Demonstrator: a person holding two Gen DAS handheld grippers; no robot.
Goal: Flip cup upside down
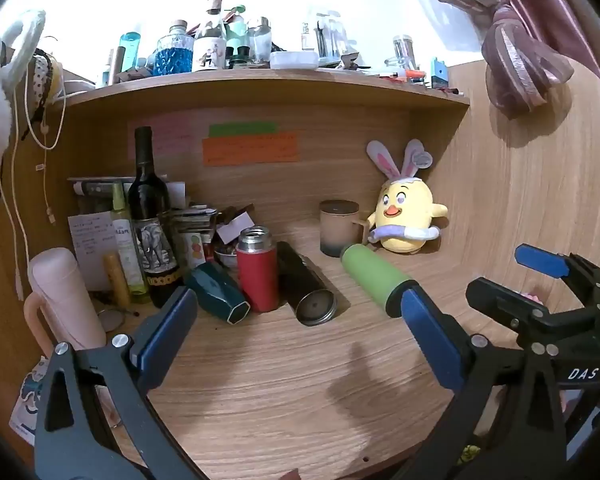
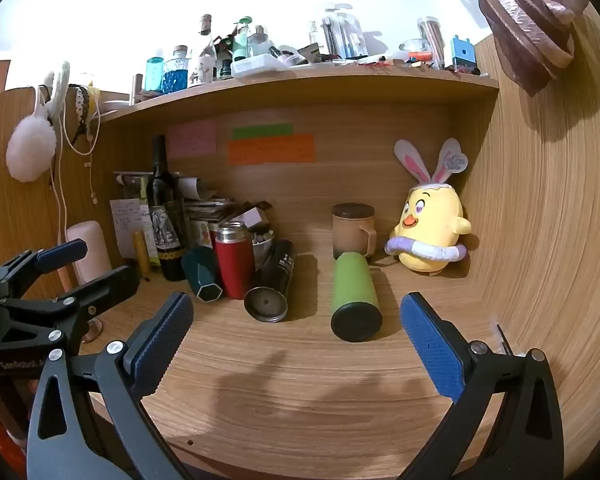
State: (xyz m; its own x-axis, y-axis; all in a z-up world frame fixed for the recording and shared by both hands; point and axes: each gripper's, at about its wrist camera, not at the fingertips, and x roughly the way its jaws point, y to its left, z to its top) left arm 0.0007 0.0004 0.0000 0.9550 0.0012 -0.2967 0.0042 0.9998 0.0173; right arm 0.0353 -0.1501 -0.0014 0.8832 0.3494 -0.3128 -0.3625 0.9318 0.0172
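Note:
A green tumbler with a black cap (image 2: 354, 296) lies on its side on the wooden desk (image 2: 300, 400), cap end toward me; it also shows in the left wrist view (image 1: 374, 278). A black tumbler (image 2: 272, 286) and a teal cup (image 2: 202, 274) lie on their sides to its left, and a red flask (image 2: 232, 258) stands upright between them. A lidded beige mug (image 2: 352, 230) stands behind. My right gripper (image 2: 296, 320) is open and empty, above the desk in front of the green tumbler. My left gripper (image 1: 298, 316) is open and empty, in front of the black tumbler (image 1: 306, 286).
A yellow chick plush (image 2: 430, 234) sits at the back right against the side wall. A wine bottle (image 2: 164, 208), a pink cup (image 1: 62, 300), papers and small items crowd the back left. A shelf (image 2: 300, 80) with several bottles runs overhead.

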